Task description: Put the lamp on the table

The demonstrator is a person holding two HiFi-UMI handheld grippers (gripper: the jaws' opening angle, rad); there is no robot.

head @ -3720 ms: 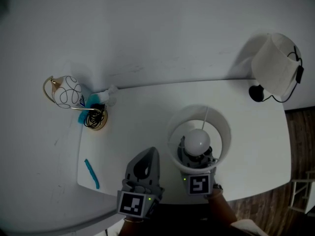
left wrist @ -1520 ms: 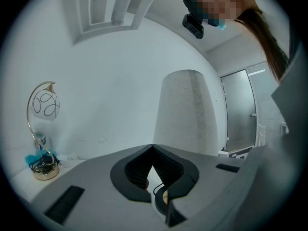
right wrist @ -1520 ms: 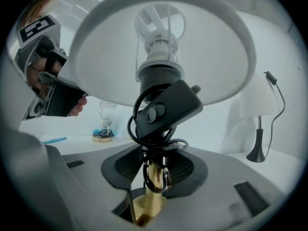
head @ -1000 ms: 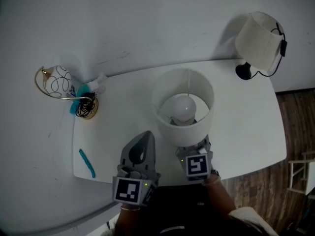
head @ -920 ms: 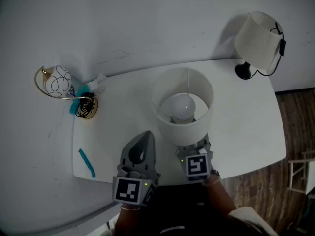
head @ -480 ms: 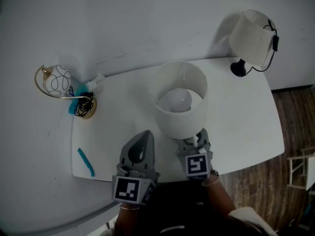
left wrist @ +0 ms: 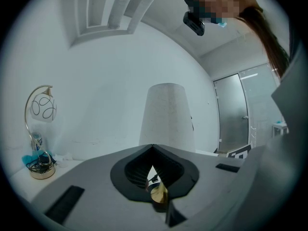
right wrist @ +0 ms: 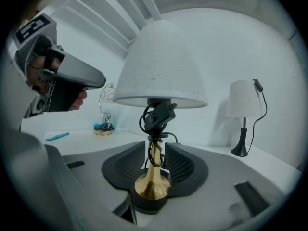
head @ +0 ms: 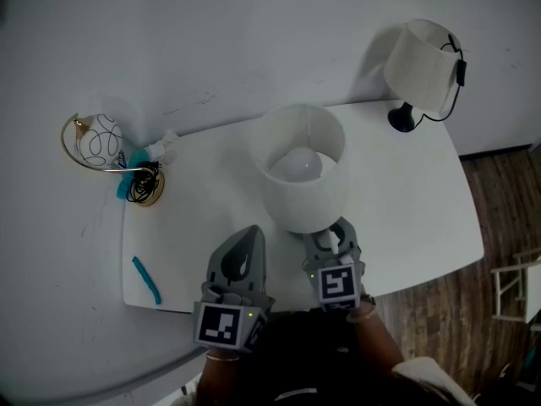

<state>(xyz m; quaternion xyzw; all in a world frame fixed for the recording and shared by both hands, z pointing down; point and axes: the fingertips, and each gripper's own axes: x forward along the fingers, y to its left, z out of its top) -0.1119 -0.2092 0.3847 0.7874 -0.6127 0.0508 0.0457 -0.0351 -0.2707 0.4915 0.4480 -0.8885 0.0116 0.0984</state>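
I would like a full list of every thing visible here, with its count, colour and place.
table: 1, white, against the wall
lamp: 1, white shade, gold stem, middle of the table
second lamp: 1, white shade, black base, far right corner
arc lamp: 1, gold hoop, patterned globe, far left corner
cord: 1, black, coiled at the arc lamp's base
strip: 1, teal, near left edge
floor: brown wood, at right
left gripper: 1, grey, shut, empty
right gripper: 1, grey, jaws have just been closing around the lamp's stem, not yet pressing
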